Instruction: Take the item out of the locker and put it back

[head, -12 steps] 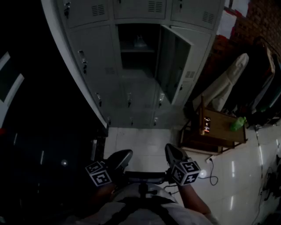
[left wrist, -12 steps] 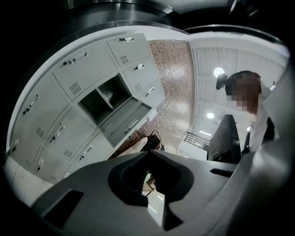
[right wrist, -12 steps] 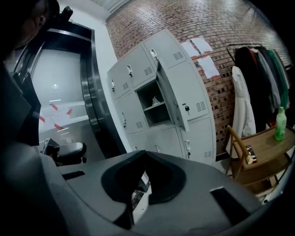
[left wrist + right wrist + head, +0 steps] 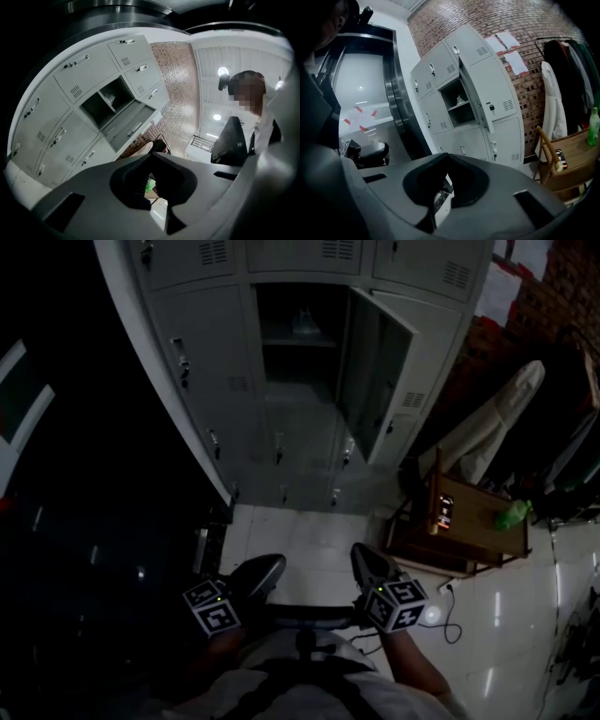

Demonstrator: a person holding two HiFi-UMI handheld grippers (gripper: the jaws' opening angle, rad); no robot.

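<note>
Fingers [image 4: 251,579] together, empty: left gripper [image 4: 270,566], right gripper [image 4: 362,559] | item [image 4: 304,325] on locker [image 4: 380,352] shelf, well apart from both

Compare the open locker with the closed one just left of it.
The open locker has its door swung out to the right; the left locker is shut. The open locker shows a shelf with a pale item on it; the left locker's inside is hidden. Both are grey metal, stand in the same row and look alike in size.
</note>
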